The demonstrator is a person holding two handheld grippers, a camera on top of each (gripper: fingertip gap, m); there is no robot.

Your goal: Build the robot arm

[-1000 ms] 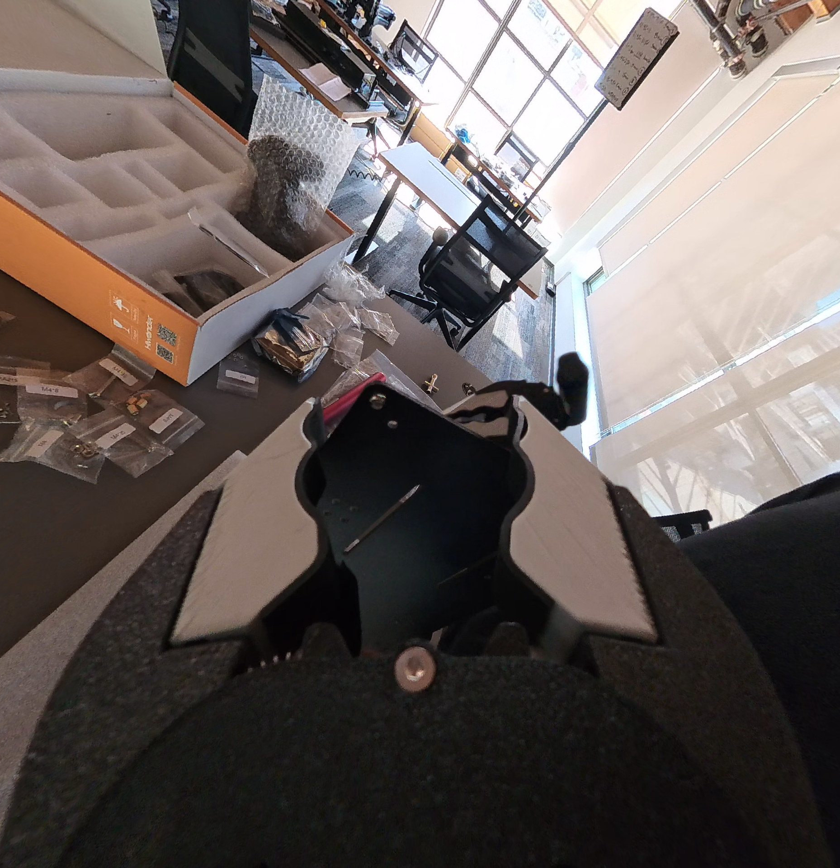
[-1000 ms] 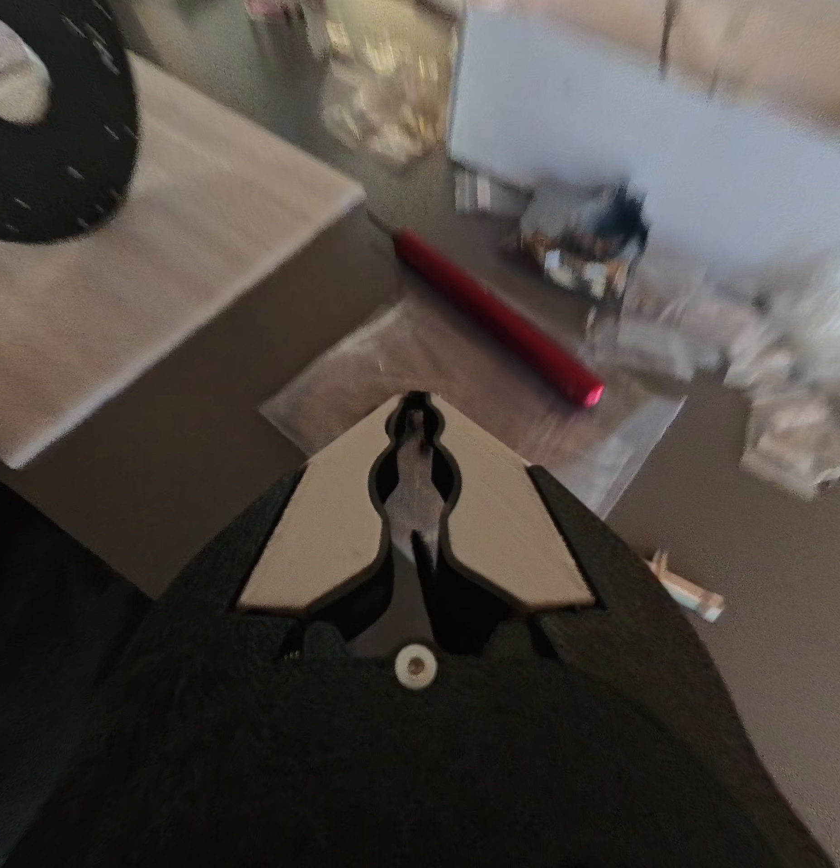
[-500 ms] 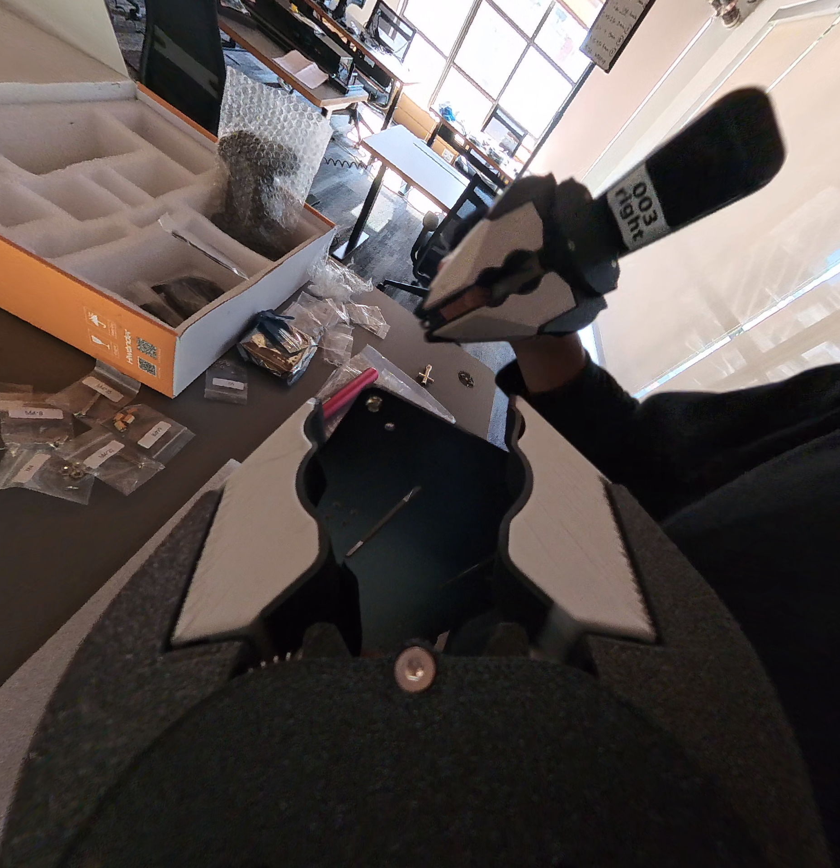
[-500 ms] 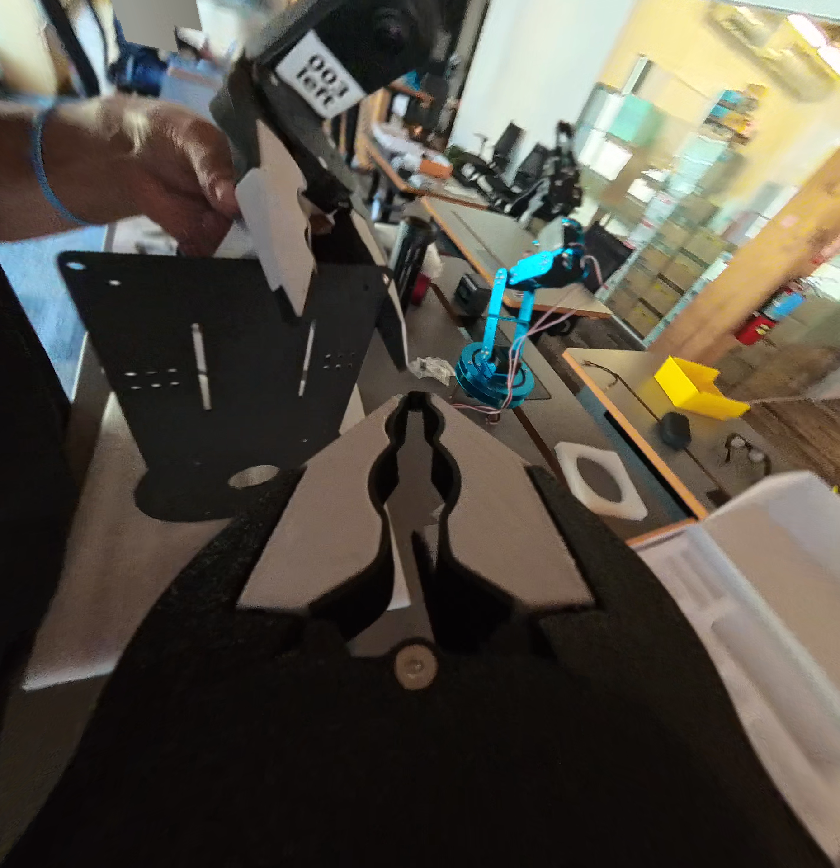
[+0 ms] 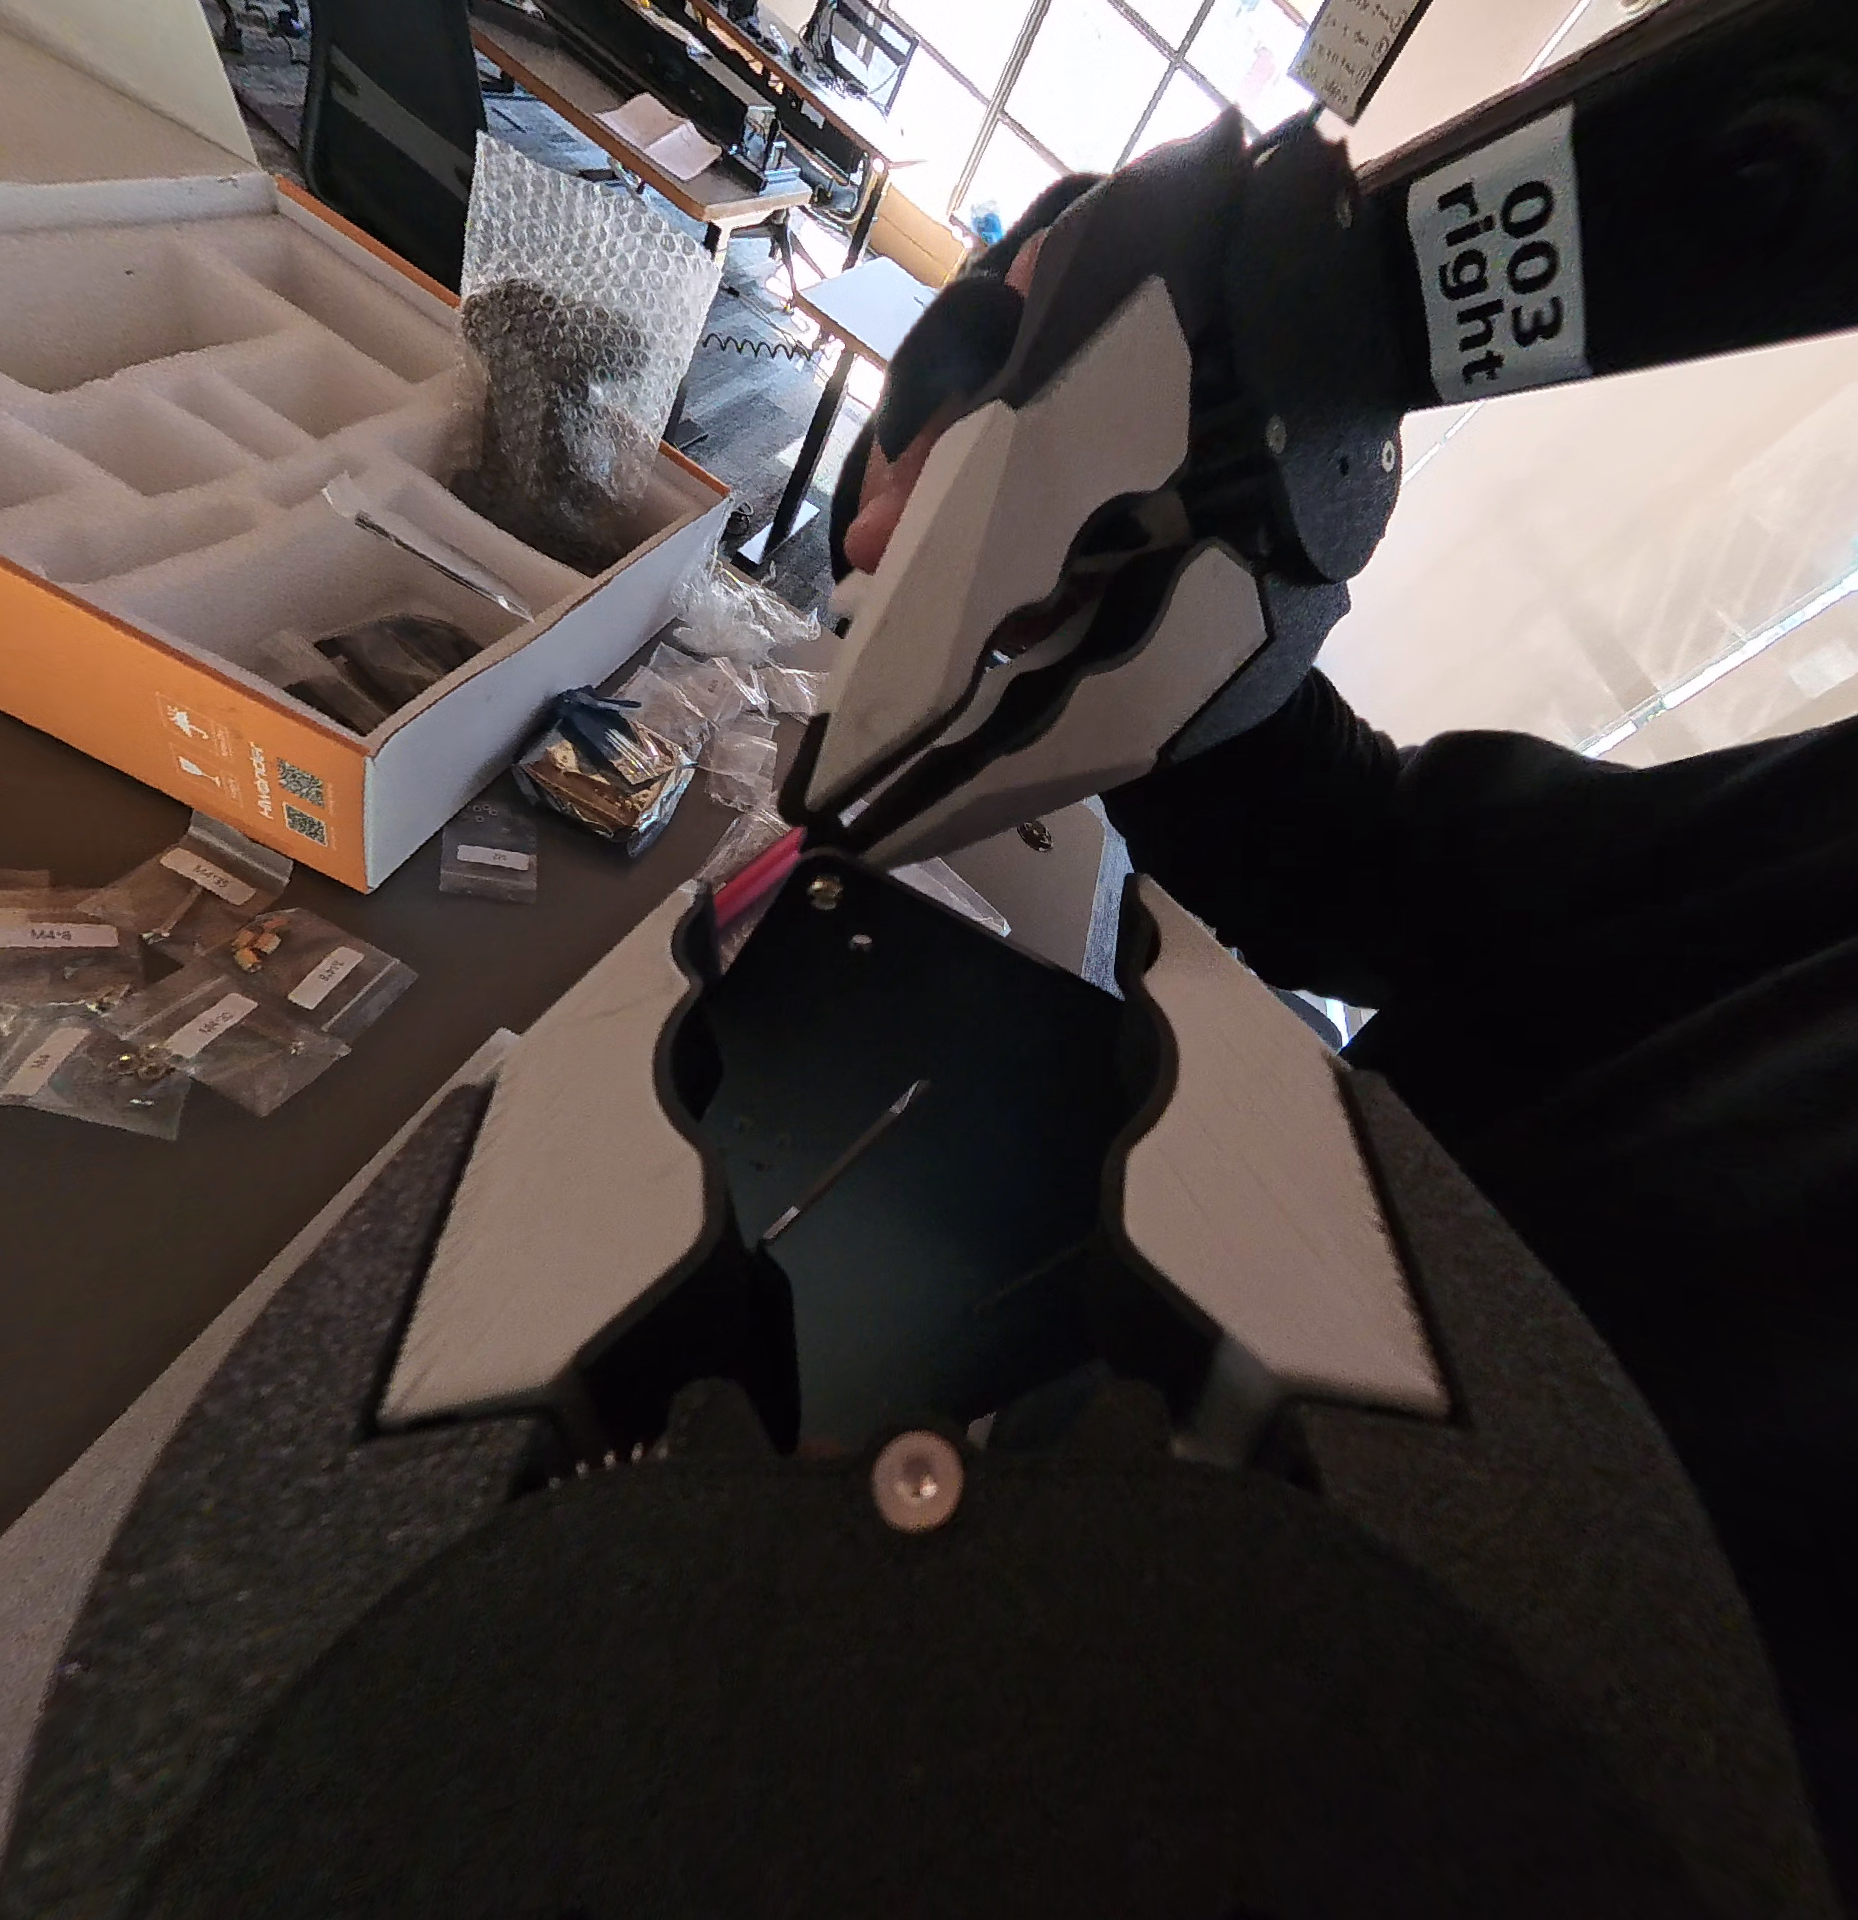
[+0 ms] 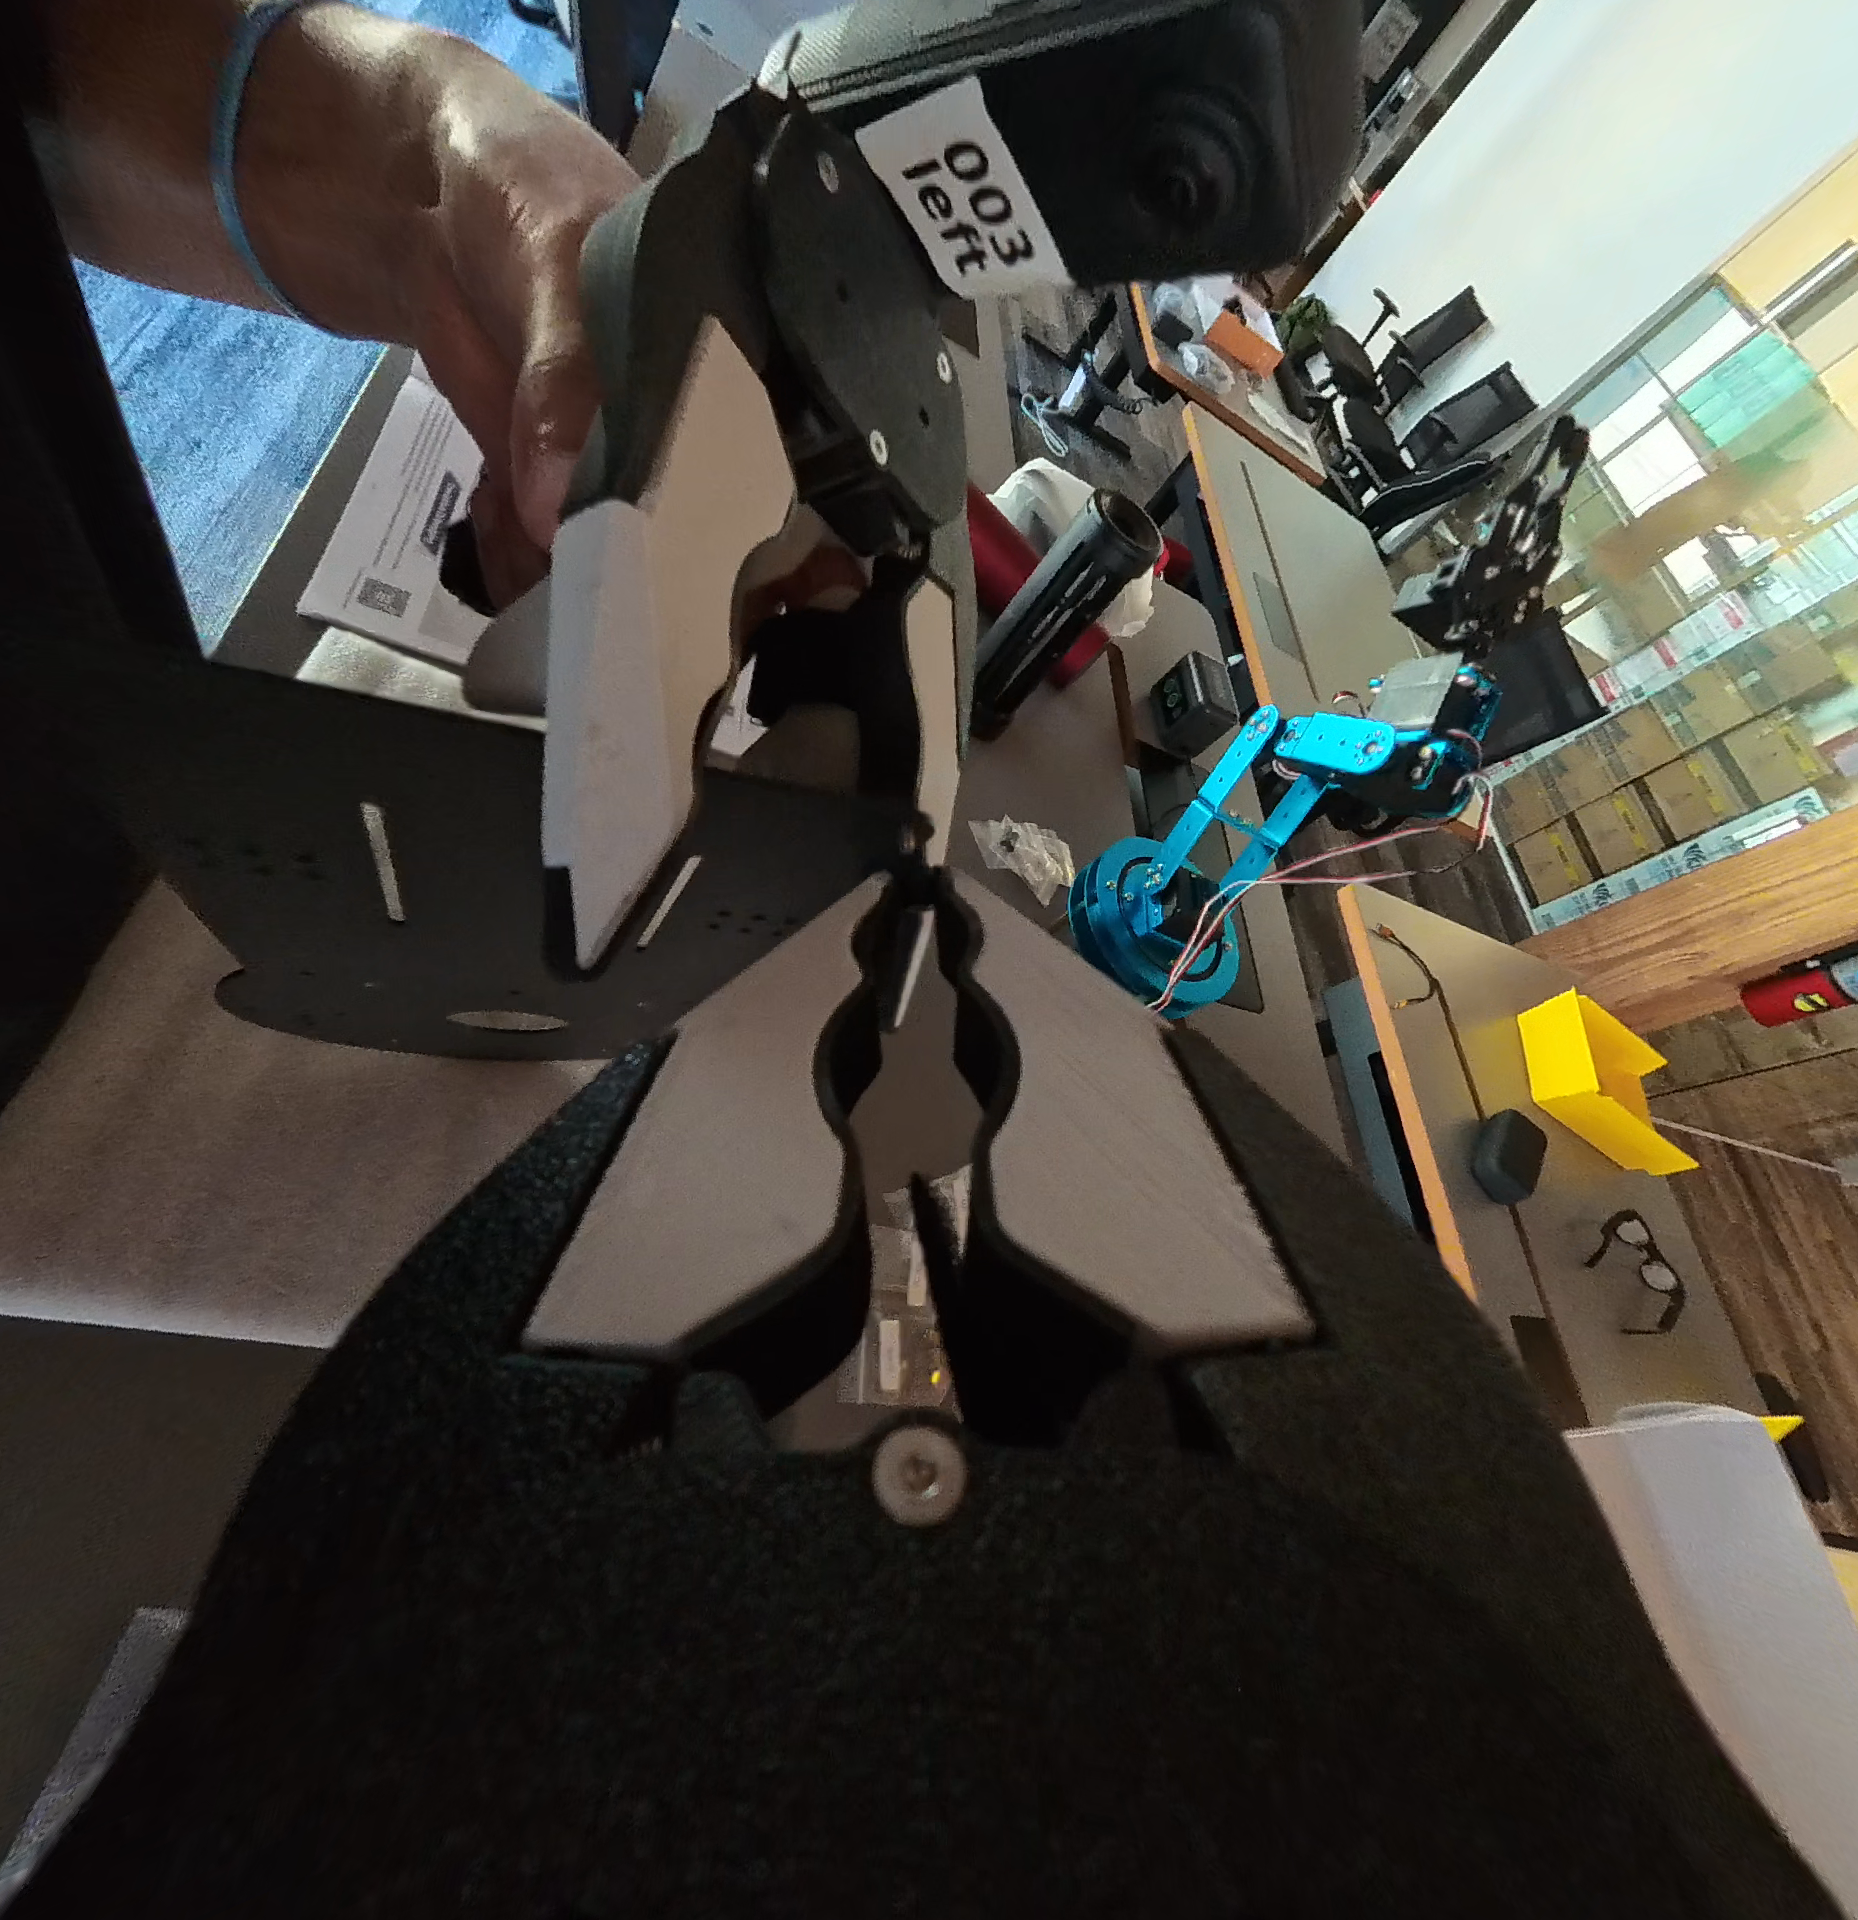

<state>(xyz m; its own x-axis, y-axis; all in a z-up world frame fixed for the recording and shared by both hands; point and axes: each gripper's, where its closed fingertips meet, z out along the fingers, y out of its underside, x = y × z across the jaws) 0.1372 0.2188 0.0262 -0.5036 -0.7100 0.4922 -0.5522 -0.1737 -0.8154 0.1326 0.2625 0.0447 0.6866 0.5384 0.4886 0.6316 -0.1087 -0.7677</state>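
Two grippers meet over one black plate: the left gripper grips it tilted above the dark table. The right gripper, half a second ago raised and apart, now has nearly closed tips at the plate's screwed corner, where a small screw sits; whether it pinches anything cannot be told.

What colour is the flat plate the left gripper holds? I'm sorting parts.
Black plate, with slots and small holes; the right wrist view shows it best.

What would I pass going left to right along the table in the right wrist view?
Black plate held in the left gripper → blue robot arm → yellow bin.
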